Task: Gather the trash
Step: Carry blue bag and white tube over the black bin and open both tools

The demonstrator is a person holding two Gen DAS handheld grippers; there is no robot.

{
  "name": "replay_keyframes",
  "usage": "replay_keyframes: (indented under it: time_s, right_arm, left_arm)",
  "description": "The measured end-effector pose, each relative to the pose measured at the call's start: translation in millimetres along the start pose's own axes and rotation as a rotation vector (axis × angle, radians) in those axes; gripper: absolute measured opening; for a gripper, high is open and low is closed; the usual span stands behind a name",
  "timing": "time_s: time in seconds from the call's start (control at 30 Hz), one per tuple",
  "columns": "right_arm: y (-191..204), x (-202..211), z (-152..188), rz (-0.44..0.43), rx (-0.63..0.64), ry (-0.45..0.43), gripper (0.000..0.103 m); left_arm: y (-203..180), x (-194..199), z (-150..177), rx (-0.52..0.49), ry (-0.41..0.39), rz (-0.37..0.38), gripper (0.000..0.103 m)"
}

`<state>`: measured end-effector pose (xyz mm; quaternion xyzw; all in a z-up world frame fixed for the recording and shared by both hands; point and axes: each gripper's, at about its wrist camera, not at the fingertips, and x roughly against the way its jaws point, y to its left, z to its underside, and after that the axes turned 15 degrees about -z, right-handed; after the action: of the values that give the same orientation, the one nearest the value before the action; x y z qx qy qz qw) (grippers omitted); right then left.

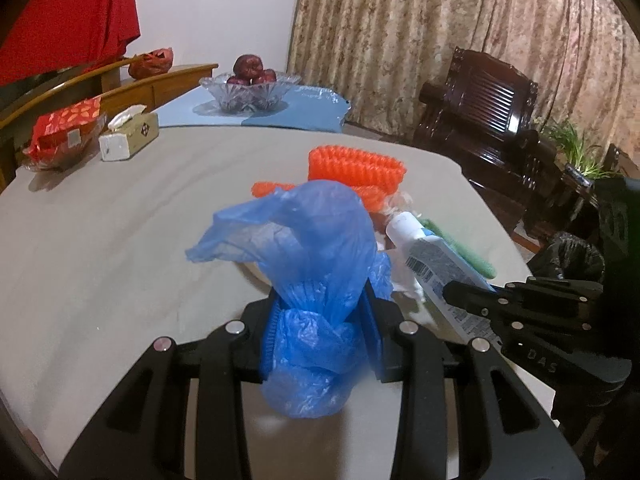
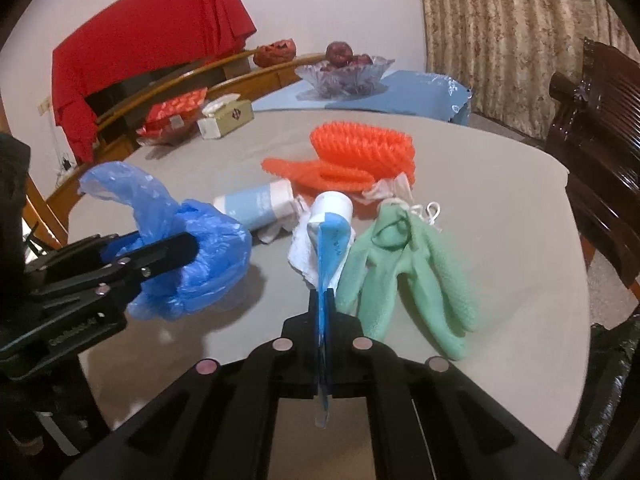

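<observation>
Two black two-finger grippers are at work over a round table (image 2: pixel 500 208) covered with a plain grey cloth. The left gripper (image 1: pixel 320 312) pinches a crumpled thin blue plastic bag (image 1: pixel 308 256), which bulges out above and below its pads and is lifted off the cloth near the table's near edge. The right gripper (image 2: pixel 323 300) has its jaws pressed together on the flat crimped end of a white and blue squeezable tube (image 2: pixel 330 236); the tube's round white cap end points away from the gripper, above a crumpled white tissue (image 2: pixel 302 256) on the cloth.

Just beside the tube, towards the table's right edge, lies a limp pale green knitted glove (image 2: pixel 416 276), fingers toward the near edge. Beyond the tube, around the middle of the table, a coiled orange foam fruit net (image 2: pixel 360 152) rests next to a fallen white and light-blue paper cup (image 2: pixel 256 206) that lies on its side.

Along the far left edge stand a white and cream tissue box (image 2: pixel 226 116) and a red patterned packet (image 2: pixel 176 114) in a clear dish. At the far edge, on a blue mat (image 1: pixel 296 114), a cut-glass bowl (image 1: pixel 250 94) holds dark red fruit. Off the table's right edge, in the left wrist view, a bin lined with a black bag (image 1: pixel 568 258) stands on the floor before a dark carved wooden chair (image 1: pixel 484 116).
</observation>
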<state>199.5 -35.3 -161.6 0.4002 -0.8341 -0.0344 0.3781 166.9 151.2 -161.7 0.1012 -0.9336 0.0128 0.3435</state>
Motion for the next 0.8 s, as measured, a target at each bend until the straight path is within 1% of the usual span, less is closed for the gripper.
replay_keyframes:
  time_s: [0.3,0.43,0.67,0.8]
  right_arm:
    - [4.8,47.7,-2.5,-0.001,-0.015,-0.075,0.002]
    - [7.1,70.2,-3.2,0.011,-0.015,-0.108,0.002]
    - [7.9,112.8,0.1,0.031,-0.021,-0.167,0.002]
    - [4.8,137.4,4.9,0.063,-0.029,-0.197,0.002]
  left_arm:
    - [-17.3,23.2,-8.7,-0.021,-0.035,0.027,0.034]
    - [-29.9,35.9,-13.3,-0.033,-0.058,0.045,0.034]
    - [-60.6,59.7,-19.7,-0.065,-0.099,0.100,0.034]
    - [-79.8,71.9,-22.6,-0.077,-0.121,0.136,0.034]
